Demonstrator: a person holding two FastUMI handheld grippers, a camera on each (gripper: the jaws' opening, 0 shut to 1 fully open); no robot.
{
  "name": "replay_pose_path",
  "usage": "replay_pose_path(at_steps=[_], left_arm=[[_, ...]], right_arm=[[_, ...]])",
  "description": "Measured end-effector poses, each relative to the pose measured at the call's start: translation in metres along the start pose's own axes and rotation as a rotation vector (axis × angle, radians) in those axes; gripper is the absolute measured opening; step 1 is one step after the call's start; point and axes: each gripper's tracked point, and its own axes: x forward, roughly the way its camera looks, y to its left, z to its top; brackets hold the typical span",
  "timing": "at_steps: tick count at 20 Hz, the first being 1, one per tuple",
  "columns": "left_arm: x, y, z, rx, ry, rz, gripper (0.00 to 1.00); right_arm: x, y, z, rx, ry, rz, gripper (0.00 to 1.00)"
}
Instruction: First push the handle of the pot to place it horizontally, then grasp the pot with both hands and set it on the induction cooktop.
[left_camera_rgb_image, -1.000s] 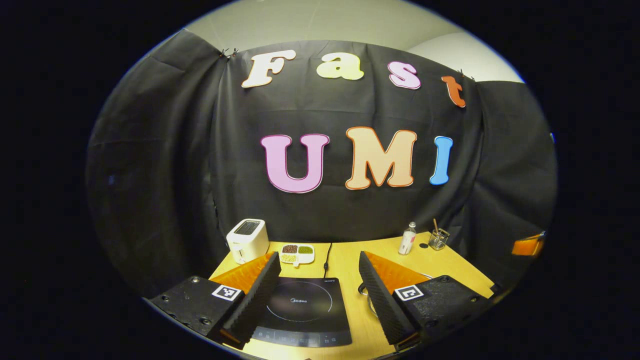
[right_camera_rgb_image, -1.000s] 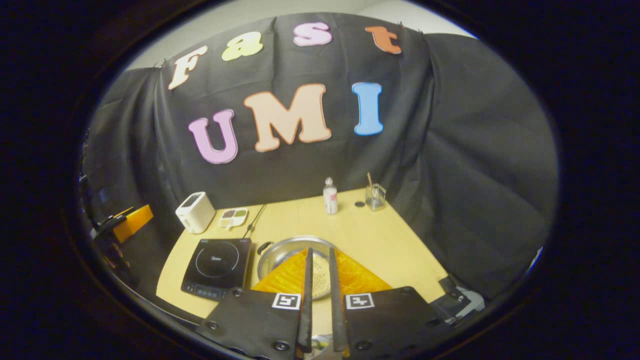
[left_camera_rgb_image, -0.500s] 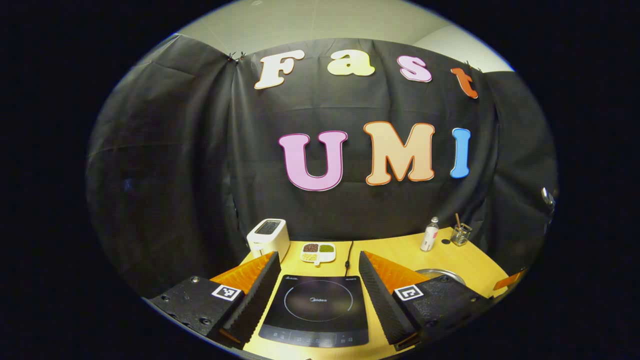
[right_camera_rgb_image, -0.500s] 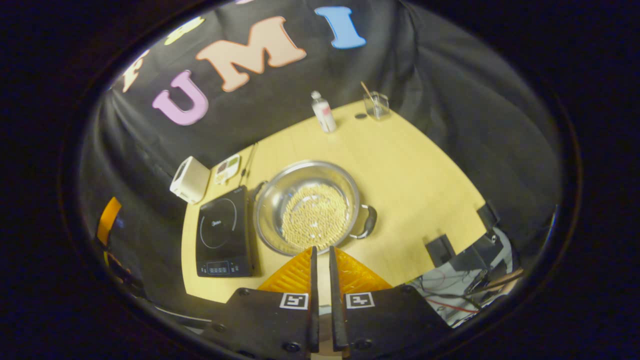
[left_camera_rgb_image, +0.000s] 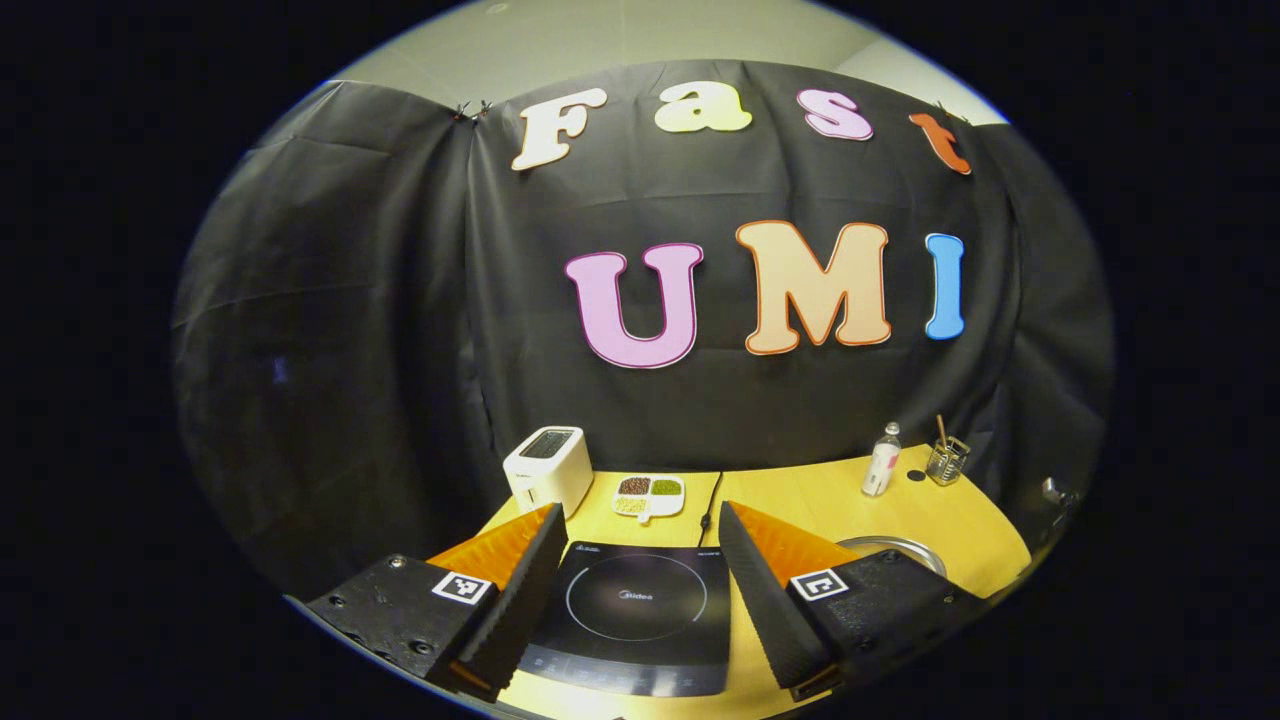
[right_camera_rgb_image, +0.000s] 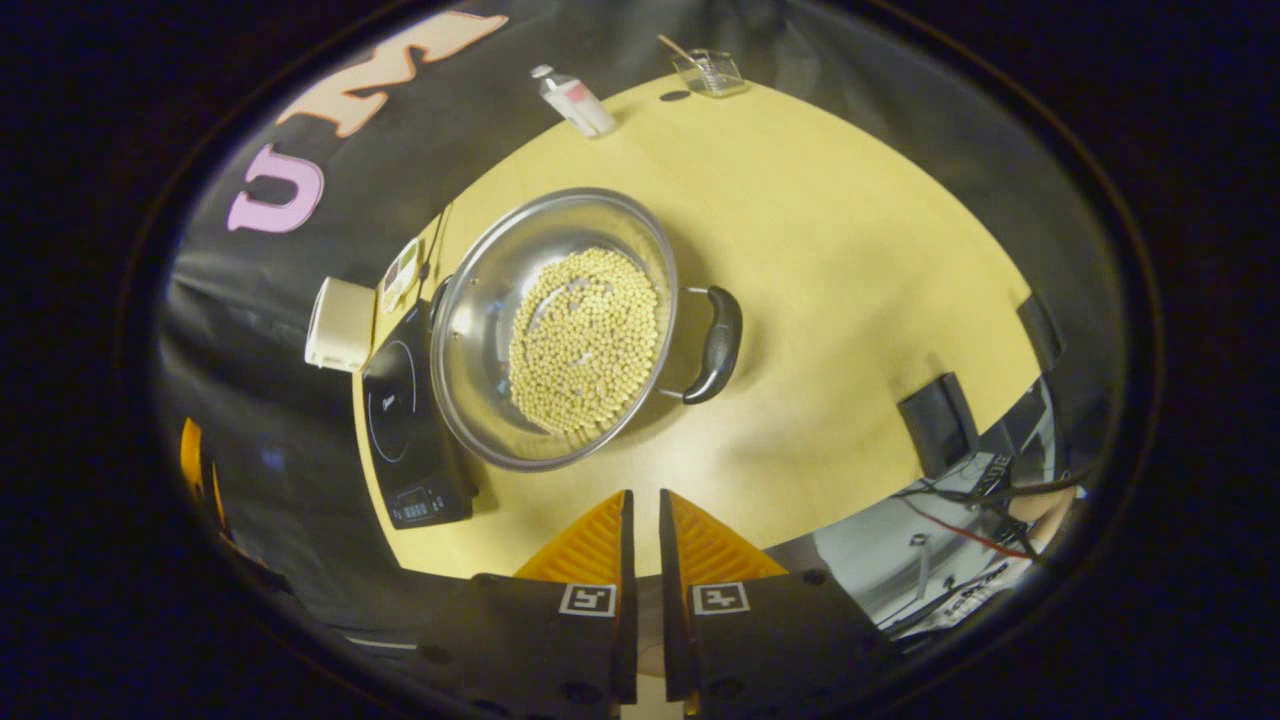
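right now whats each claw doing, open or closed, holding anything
Left claw: open, holding nothing, above the induction cooktop.
Right claw: closed to a narrow slit, holding nothing, above the table edge near the pot.

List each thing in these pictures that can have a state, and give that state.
Steel pot with black side handles: on the table, holding pale beans.
Black induction cooktop: bare.
Left gripper: open.
Right gripper: nearly shut, holding nothing.
Clear capped bottle: upright.
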Motion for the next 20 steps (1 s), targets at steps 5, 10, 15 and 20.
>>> replay_pose_path(at_steps=[5,10,15,20], left_arm=[[0.008,-0.018,-0.027,-0.053,0.090,0.037,0.94],[0.010,-0.025,-0.035,-0.100,0.124,0.086,0.94],[0.005,-0.035,-0.048,-0.117,0.159,0.120,0.94],[0.004,-0.046,-0.054,-0.145,0.170,0.129,0.94]], right_arm=[[0.028,-0.016,0.008,0.053,0.051,0.000,0.13],[0.044,-0.028,0.011,0.084,0.113,0.020,0.13],[0.051,-0.031,0.021,0.105,0.146,0.037,0.13],[0.054,-0.034,0.041,0.160,0.152,0.047,0.13]])
